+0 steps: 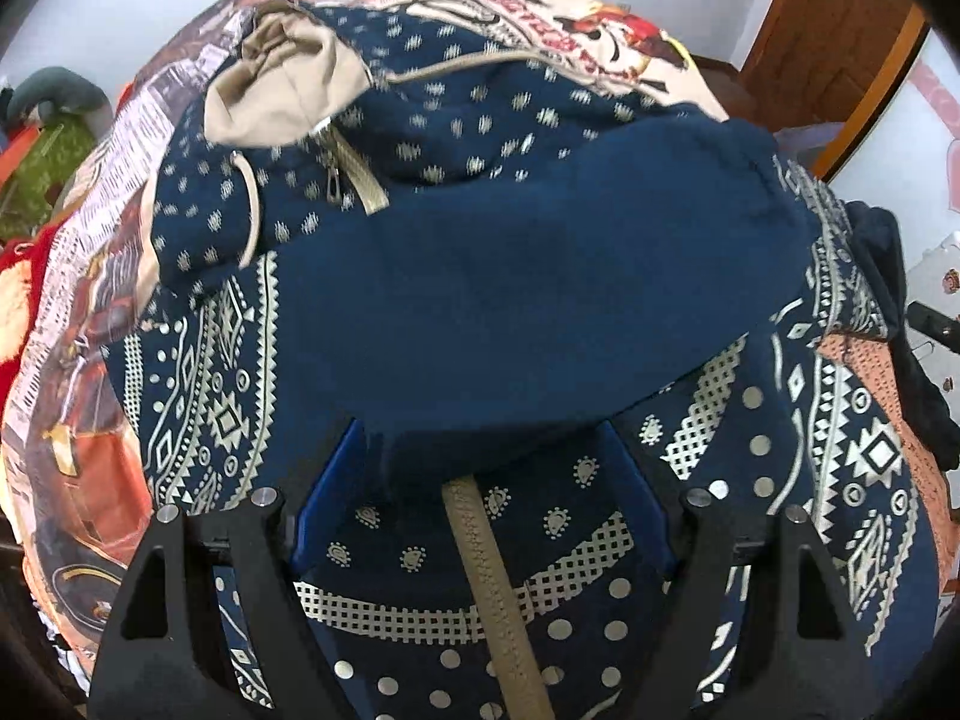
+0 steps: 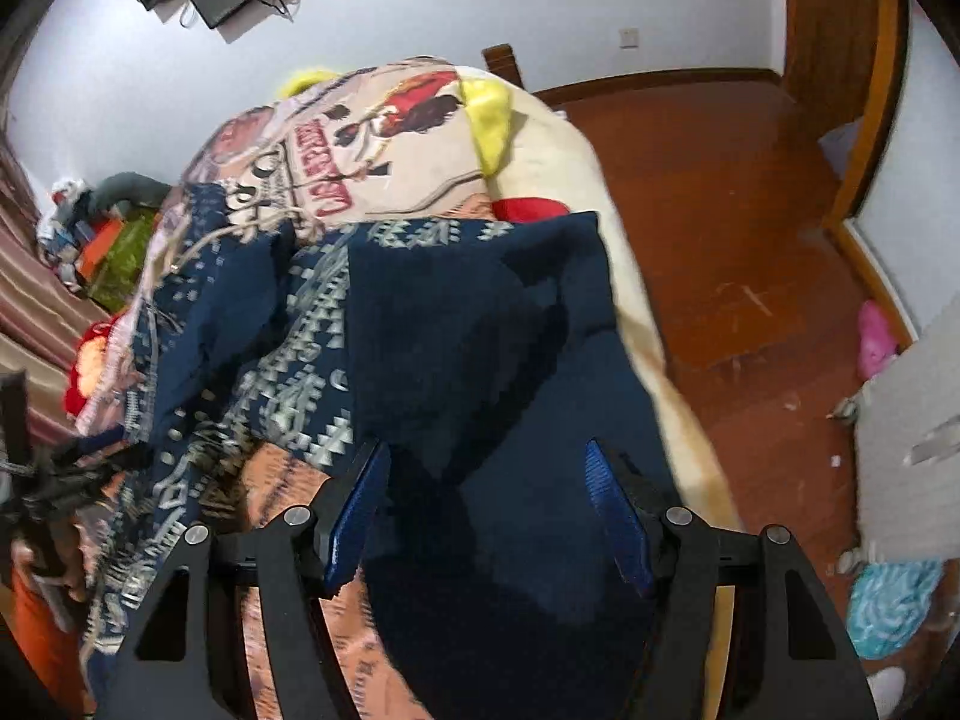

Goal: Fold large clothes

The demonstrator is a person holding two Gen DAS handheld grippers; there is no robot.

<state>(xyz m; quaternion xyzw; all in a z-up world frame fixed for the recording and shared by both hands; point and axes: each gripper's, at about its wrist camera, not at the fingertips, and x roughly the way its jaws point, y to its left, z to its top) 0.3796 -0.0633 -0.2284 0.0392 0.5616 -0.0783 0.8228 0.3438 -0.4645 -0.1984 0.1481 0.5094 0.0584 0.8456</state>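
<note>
Left wrist view: navy patterned hoodie [image 1: 480,312] spread on a printed blanket [image 1: 78,312] over the bed. Plain navy panel folded across the middle, from about 9 to 3 o'clock, covering much of the print. Beige-lined hood [image 1: 276,90] bunched at 11 o'clock, zip pull just beside it at 10. Beige zipper [image 1: 486,588] running down to 6 o'clock, between the fingers. Left gripper [image 1: 480,468] spread wide above the cloth, fingertips tucked under the edge of the folded panel, nothing pinched as far as can be told. Dark garment hanging at 3 o'clock, off the blanket edge.

Right wrist view: same hoodie seen from its side, plain navy panel reaching from centre up to 1 o'clock, its corner lying near the bed edge. Patterned part rumpled toward 9 o'clock. Right gripper [image 2: 486,510] released, blue pads well apart, cloth below and between them but not clamped. Wooden floor [image 2: 720,210] at 2 o'clock, with pink and teal items near 4.

Progress, by judgement: one fold laid across the body, seemingly a side or sleeve brought over. Left to do: hood tucked in, rumpled side flattened and folded, then the length halved. Roughly a third done, no neat packet yet.
</note>
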